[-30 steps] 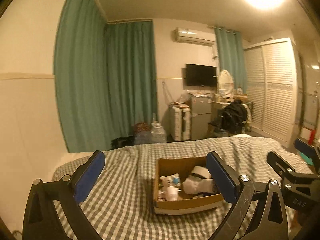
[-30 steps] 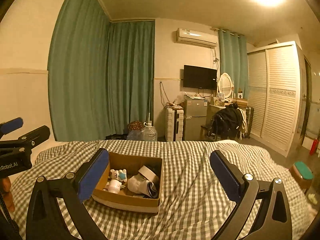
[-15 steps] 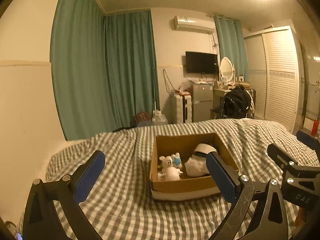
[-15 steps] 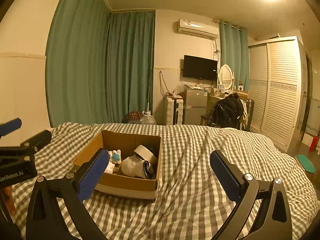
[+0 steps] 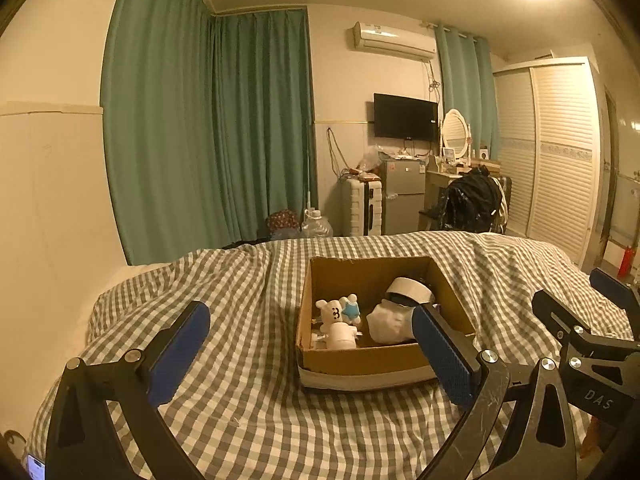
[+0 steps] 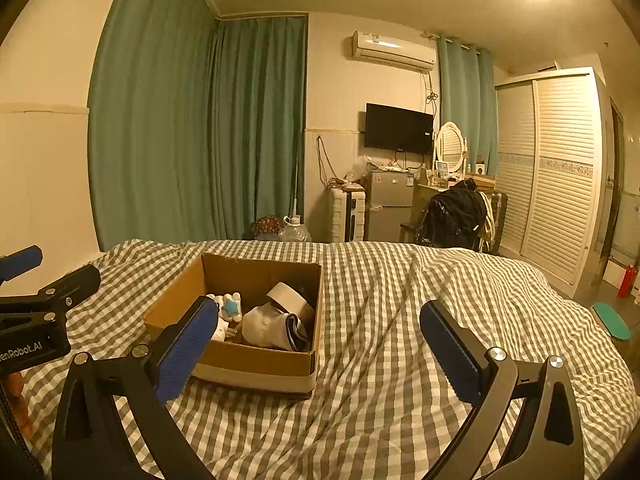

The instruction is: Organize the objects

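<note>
An open cardboard box [image 5: 360, 360] [image 6: 256, 358] sits on a bed with a grey checked cover [image 5: 240, 408] [image 6: 400, 360]. Inside lie a white plush toy with a blue star [image 5: 338, 314] [image 6: 230, 306], a small white jar [image 5: 341, 336], a white bundle of cloth [image 5: 390, 320] [image 6: 266, 326] and a roll of tape [image 5: 410, 290] [image 6: 290, 298]. My left gripper [image 5: 310, 352] is open, short of the box's near wall. My right gripper [image 6: 316, 348] is open too, level with the box's right corner. Neither holds anything.
Past the bed hang green curtains [image 5: 208, 140]; a suitcase [image 5: 360, 208], small fridge [image 5: 402, 196], chair with a black bag [image 6: 456, 216] and white wardrobe [image 6: 560, 176] line the far wall. A teal stool [image 6: 612, 322] stands right of the bed.
Both grippers have risen and tilted down toward the bed, so the box's inside shows more fully and sits nearer. Both stayed open and the box did not move.
</note>
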A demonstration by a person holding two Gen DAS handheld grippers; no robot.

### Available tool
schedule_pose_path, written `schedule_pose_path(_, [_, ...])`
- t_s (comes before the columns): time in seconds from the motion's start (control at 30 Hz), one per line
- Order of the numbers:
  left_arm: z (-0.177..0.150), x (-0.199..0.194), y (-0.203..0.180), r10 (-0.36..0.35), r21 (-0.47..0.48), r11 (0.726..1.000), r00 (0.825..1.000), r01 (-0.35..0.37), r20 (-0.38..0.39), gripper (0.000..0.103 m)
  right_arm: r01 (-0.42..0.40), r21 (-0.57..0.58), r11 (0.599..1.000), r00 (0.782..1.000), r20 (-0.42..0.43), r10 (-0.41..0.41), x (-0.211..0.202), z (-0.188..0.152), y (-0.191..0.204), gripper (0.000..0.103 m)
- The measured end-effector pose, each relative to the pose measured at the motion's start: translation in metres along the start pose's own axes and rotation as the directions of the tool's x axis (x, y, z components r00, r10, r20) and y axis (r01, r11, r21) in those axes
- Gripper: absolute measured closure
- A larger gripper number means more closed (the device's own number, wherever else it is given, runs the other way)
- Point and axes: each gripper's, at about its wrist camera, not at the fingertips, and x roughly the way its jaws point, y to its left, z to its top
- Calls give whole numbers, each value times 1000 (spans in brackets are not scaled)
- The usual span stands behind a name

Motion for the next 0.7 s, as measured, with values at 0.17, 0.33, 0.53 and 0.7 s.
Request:
schedule_pose_path(0.17, [0,1,0,-4,-1,1000,1000,4,-5,0,2,5,1000,1000,-2,-2,1,0,0,2])
schedule_pose_path(0.33, [-1,0,-1,-5,1,1000,1000,5,-9,0,2,6,1000,1000,-7,-2,1,0,0,2])
schedule_pose_path(0.53, [-3,0,-3,-9,-1,1000,1000,9,-15,0,4,3,1000,1000,-13,-4,2,-1,2,2])
schedule_pose_path(0.7, [-3,-1,-4,-12,1,1000,1000,12,-10,0,5,5,1000,1000,-18,-4,3,-1,2,2])
